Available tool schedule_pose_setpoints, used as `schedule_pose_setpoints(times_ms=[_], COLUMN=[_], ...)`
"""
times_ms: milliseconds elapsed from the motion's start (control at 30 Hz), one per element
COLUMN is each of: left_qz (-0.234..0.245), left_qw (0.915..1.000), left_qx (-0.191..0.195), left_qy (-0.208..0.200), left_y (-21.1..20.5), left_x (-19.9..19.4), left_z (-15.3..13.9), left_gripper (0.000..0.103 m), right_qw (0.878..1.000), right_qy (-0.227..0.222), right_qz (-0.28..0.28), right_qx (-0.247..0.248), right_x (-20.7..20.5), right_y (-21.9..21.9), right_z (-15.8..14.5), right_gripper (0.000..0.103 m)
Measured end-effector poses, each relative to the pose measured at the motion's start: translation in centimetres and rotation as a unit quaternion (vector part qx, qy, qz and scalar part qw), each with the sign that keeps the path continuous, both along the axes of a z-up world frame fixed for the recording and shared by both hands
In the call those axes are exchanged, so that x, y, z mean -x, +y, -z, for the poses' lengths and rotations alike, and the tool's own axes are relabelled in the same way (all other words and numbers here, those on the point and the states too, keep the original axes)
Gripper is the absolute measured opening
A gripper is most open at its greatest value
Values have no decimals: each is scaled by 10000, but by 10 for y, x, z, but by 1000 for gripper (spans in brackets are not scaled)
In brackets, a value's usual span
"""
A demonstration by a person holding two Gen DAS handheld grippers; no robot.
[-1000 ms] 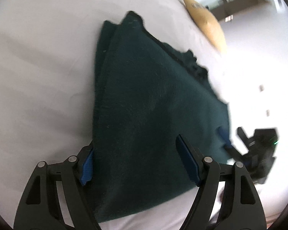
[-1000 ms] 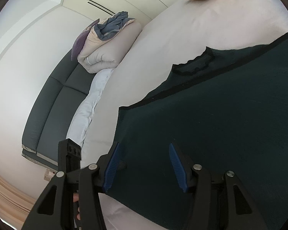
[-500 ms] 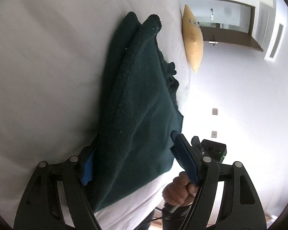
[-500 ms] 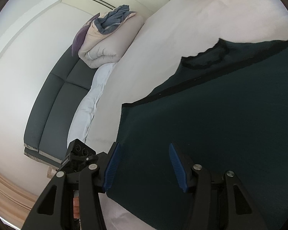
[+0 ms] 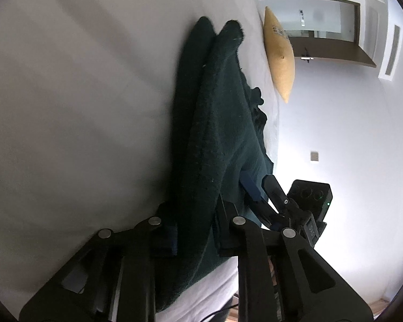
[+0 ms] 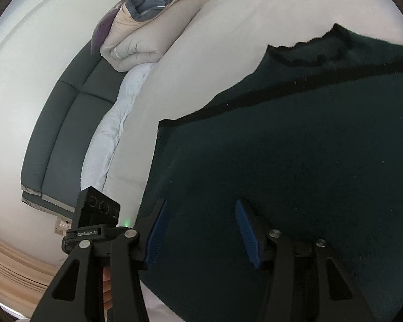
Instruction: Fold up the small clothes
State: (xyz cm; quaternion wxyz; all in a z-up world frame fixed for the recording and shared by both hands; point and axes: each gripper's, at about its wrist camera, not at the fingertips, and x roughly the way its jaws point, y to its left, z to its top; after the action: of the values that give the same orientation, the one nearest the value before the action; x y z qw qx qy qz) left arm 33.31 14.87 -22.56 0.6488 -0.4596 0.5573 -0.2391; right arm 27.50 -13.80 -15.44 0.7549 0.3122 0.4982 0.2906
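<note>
In the left wrist view, the left gripper (image 5: 194,230) is clamped narrow on the near edge of the dark green garment (image 5: 215,134), its blue pads pressed into the thick folded layers. The right gripper (image 6: 198,230) stands wide apart over the same garment (image 6: 282,161), its blue pads (image 6: 245,230) not pinching the cloth. The garment lies folded on the white bed (image 5: 80,94). Further off, a yellow cushion (image 5: 279,53) rests at the bed's far edge, and a rolled duvet (image 6: 145,40) sits against a dark headboard (image 6: 64,123).
</note>
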Motion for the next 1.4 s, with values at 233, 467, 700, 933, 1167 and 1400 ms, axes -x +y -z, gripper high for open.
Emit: schedule_pose_setpoints(times_ms=[233,467,700,933,1167,1400], left_qz=[-13,563,1264,1517,1712,1528], left_qw=[9966,9819,9606,9326,9328,9419], left_qx=[-670,-1386,-2068,-2565,-2095,-1858], left_qy=[-477,-1161,-1359,-2036,-2382,-2345], left_y=[-21,-127,-242,-260,-253,-218], left_x=[0,-14,-11,3,19,34], left_z=[-52,-123,-85,-100,-106,-112], left_gripper=[15,15,16,28,65,67], right_qw=[9989,9917,9769,9772,9891,9970], right_qy=[-47,-138,-18,112,273,637], right_qz=[127,612,1270,1328,834,407], right_qx=[-451,-1121,-1716,-1652,-1178,-149], right_x=[8,22,37,30,0,-15], right_y=[-26,-92,-170,-183,-149,-119], right_z=[-1,-3,7,10,-4,-5], right_gripper=[54,56,61,67,67,60])
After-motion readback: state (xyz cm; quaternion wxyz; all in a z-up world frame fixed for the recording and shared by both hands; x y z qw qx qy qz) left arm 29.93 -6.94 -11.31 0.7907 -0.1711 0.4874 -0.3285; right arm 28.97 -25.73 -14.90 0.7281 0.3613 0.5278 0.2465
